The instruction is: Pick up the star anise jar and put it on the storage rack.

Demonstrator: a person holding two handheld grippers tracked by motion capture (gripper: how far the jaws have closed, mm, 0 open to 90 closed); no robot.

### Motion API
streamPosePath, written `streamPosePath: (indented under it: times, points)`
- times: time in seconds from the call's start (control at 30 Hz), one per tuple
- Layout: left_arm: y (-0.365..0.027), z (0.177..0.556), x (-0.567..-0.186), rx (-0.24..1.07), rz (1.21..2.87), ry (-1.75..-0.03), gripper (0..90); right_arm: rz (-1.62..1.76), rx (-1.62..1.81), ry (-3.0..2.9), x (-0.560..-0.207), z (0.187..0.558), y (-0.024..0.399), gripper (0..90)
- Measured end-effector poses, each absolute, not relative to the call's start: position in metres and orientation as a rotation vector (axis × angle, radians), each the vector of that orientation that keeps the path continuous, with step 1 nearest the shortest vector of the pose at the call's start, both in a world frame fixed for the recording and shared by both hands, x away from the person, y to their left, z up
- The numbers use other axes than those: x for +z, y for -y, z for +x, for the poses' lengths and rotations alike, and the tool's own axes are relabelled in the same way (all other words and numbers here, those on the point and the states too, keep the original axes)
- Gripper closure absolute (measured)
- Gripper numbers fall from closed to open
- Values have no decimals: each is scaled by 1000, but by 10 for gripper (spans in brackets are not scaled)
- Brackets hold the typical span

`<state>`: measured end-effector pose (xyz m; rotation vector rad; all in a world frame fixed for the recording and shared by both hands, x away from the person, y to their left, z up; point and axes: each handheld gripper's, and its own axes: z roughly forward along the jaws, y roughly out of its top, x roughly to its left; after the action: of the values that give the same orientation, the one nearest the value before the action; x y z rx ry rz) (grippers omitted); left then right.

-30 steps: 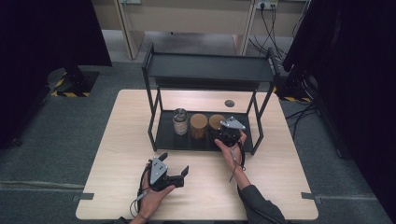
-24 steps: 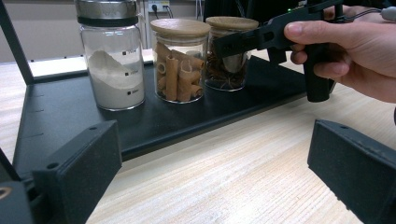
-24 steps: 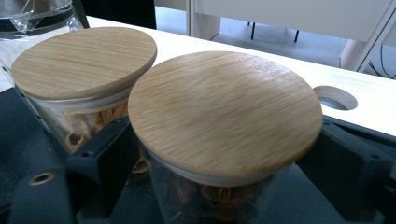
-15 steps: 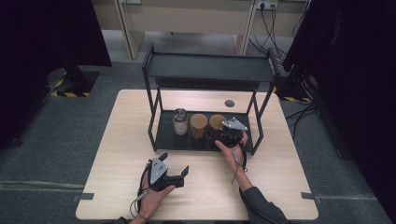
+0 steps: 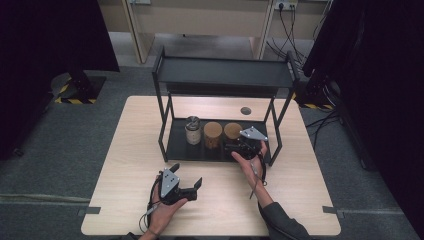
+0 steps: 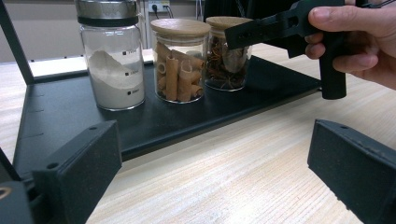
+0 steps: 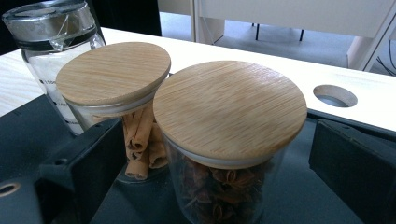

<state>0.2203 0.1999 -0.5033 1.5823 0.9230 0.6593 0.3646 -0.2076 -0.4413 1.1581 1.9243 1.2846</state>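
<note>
The left gripper (image 5: 186, 184) rests low over the desk (image 5: 125, 150), its fingers (image 6: 79, 163) spread wide and empty. On the black rack's (image 5: 172, 145) bottom shelf stand three jars: white powder (image 5: 192, 131), rolled sticks (image 5: 212, 135), then dried spice (image 5: 232, 132). The right gripper (image 5: 234, 148) reaches that last jar, fingers (image 7: 88, 163) wide on either side of it, seemingly not yet touching the glass.
</note>
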Motion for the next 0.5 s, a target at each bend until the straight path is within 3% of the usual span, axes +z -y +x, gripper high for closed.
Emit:
streamPosePath:
  times: [0.5]
  points:
    - [-200,220,-503,661,1583,-923,24,1151,1300,-1937,-438,356,213,44]
